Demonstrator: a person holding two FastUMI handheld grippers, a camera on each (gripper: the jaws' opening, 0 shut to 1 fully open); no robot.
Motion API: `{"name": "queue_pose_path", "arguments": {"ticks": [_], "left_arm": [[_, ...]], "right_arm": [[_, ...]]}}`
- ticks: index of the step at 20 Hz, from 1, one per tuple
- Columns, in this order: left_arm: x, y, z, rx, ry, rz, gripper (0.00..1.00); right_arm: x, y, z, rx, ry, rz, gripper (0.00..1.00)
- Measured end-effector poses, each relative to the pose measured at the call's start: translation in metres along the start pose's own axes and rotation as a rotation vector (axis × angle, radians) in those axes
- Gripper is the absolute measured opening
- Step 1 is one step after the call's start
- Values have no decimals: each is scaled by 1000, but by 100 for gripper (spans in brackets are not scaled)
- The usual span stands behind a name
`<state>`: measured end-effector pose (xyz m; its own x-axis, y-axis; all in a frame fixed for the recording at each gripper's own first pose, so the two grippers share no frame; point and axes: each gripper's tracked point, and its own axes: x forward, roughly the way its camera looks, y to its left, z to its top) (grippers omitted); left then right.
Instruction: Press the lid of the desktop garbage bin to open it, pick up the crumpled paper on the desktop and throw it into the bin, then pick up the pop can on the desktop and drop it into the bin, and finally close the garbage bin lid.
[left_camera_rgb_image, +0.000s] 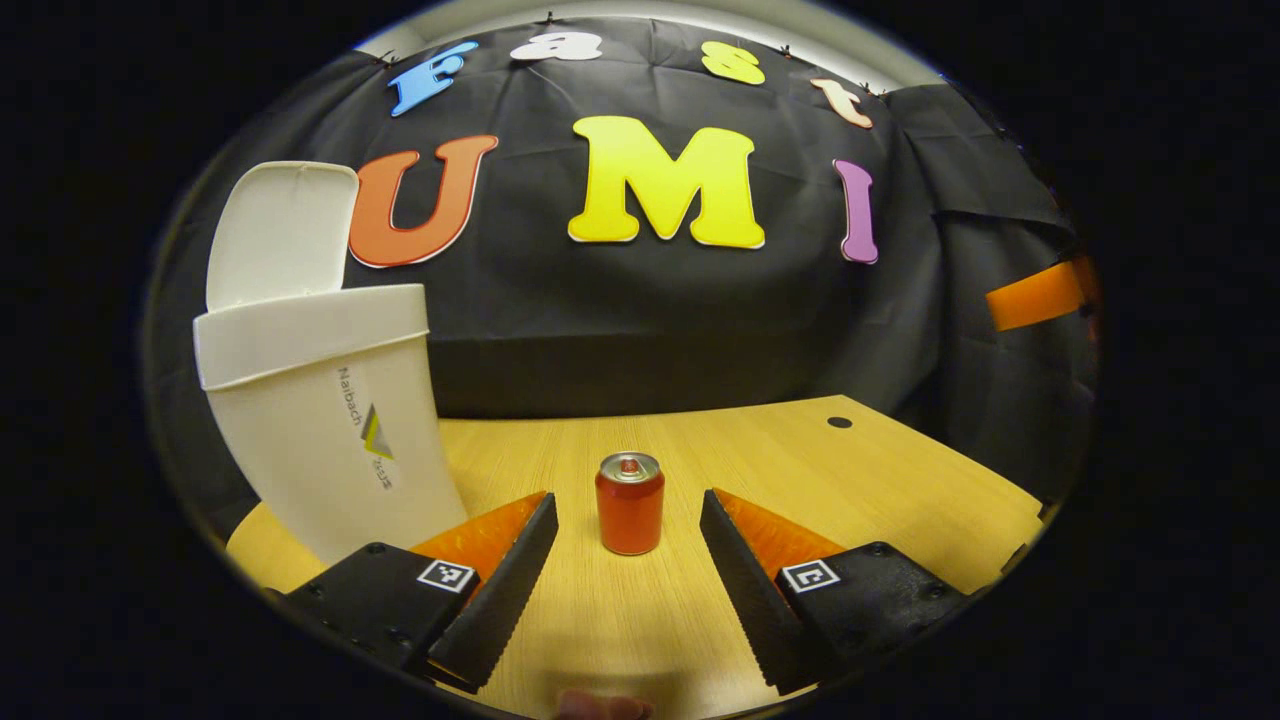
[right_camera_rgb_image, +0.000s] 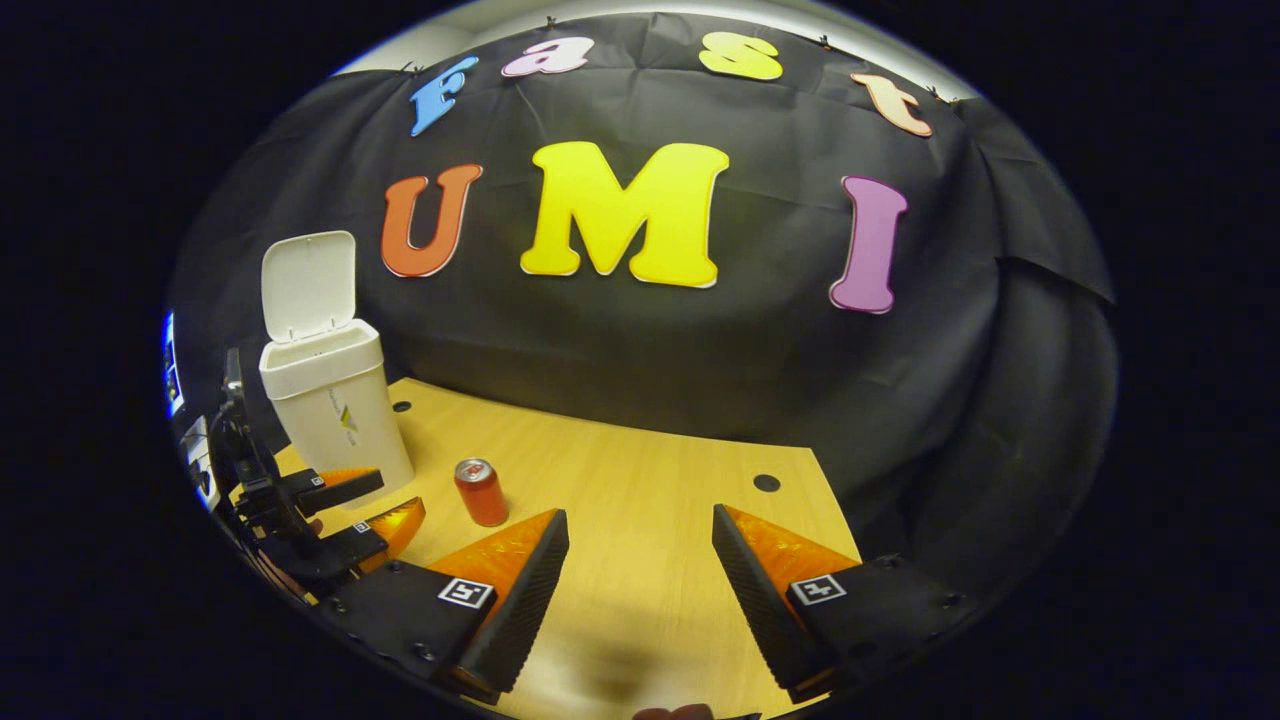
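Red and upright, the pop can (left_camera_rgb_image: 630, 503) standing on the wooden desktop (left_camera_rgb_image: 880, 480), squarely ahead of the left gripper (left_camera_rgb_image: 628, 520) and level with its fingertips, in the gap between them but touching neither. Left gripper jaws spread wide, holding nothing, hovering low over the desktop. Just to the can's left in the left gripper view, the white garbage bin (left_camera_rgb_image: 330, 430) sitting on the desktop with its lid (left_camera_rgb_image: 280, 232) swung up and standing open behind the rim. Inside of the bin hidden from this angle, so cannot tell what is lying in it.

In the right gripper view, the right gripper (right_camera_rgb_image: 640, 535) also gaping wide and empty above a bare stretch of the desktop (right_camera_rgb_image: 640, 470), well apart from the can (right_camera_rgb_image: 481, 491), which is standing to the left, beyond its left fingertip. Farther left in that same view, the bin (right_camera_rgb_image: 335, 400) with its lid (right_camera_rgb_image: 309, 285) raised, and the left gripper (right_camera_rgb_image: 395, 500) reaching in from the edge, near the foot of the bin, pointing toward the can. A small dark round hole (right_camera_rgb_image: 766, 483) sitting in the desktop near its far edge. Black cloth wall (left_camera_rgb_image: 640, 320) hanging behind everything.
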<state>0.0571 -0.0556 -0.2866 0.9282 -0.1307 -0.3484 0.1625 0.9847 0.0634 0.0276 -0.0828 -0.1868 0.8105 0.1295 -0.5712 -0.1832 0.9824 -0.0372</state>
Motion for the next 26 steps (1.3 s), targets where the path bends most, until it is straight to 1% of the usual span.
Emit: {"name": "queue_pose_path", "arguments": {"ticks": [2,5,9,13,17,22,26], "left_arm": [[21,-1,-18,8,36,-7,95],[47,-5,-41,-11,91,-13,96],[64,-6,-59,-28,129,2,95],[79,-4,-64,-27,145,17,95],[95,6,-67,-34,150,45,95],[118,11,-69,-82,168,39,95],[133,12,-66,-71,172,30,95]], "right_arm": [[0,-19,-15,-13,28,-50,92],[-2,-35,-19,-15,42,-80,92],[2,-45,-20,-10,46,-100,92],[2,-49,-25,0,61,-93,92],[10,-42,-27,-1,80,-77,92],[18,-40,-27,0,90,-72,92],[22,-39,-26,-3,99,-73,92]]}}
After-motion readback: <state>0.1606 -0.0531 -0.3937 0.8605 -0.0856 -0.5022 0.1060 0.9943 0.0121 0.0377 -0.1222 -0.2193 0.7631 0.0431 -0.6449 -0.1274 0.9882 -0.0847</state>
